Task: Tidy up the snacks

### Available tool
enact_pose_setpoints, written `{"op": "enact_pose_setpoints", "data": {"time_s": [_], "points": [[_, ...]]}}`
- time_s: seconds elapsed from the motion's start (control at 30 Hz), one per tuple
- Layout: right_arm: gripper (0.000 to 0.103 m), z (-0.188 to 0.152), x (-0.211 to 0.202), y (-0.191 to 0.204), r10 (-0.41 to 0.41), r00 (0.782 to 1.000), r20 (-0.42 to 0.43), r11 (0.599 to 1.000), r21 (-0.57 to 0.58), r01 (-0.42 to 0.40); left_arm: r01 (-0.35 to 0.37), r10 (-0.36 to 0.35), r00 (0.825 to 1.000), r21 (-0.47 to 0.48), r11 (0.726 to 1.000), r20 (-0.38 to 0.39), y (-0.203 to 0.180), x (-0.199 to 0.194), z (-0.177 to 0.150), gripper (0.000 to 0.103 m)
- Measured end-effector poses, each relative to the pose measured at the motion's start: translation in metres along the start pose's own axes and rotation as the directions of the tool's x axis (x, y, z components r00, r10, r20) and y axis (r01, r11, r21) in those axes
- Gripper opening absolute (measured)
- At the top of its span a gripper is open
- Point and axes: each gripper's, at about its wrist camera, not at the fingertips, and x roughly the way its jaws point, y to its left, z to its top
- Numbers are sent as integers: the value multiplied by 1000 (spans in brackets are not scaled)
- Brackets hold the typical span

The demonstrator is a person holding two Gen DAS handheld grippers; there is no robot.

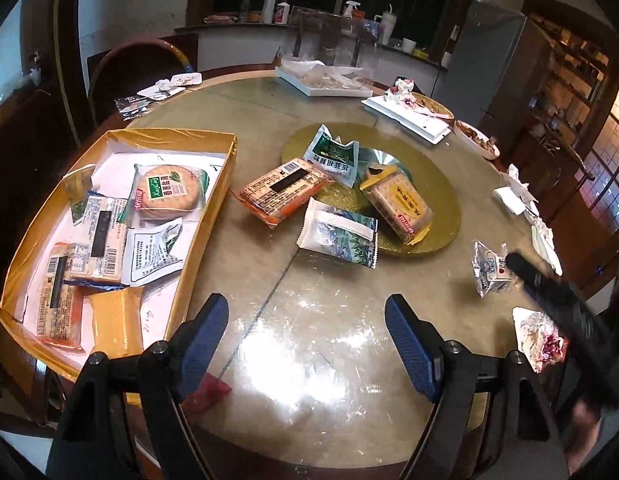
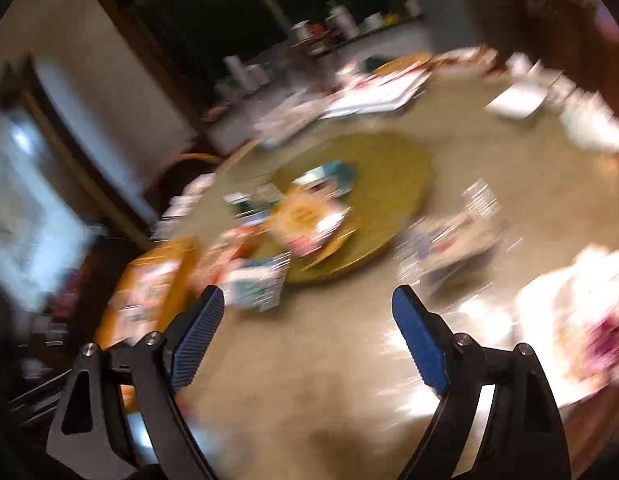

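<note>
Blue ribbed pads line the left tool, spread wide and released, holding nothing above the glossy round counter. Equally wide and empty, the right tool hangs over the same counter in a blurred view. Crinkly foil and plastic snack packets lie at 12 o'clock on a gold turntable. More packets fill the gold-walled box at 10 o'clock.

The green bag on the table has upside-down Chinese words, 椒盐苏打. The other packs' words are too small to read.
</note>
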Motion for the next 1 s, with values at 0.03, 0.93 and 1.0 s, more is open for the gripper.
{"op": "enact_pose_setpoints", "data": {"time_s": [0.03, 0.93, 1.0], "points": [[86, 7, 5, -3, -45, 999, 1, 999, -1, 45, -2, 2, 1000, 2, 1000, -3, 1, 2, 0, 81], [88, 31, 98, -16, 9, 975, -220, 999, -37, -18, -2, 10, 988, 49, 999, -156, -19, 127, 61, 81], [88, 34, 102, -10, -16, 975, -223, 998, -57, 3, -16, 30, 982, 72, 997, -186, -25, 141, 64, 81]]}}
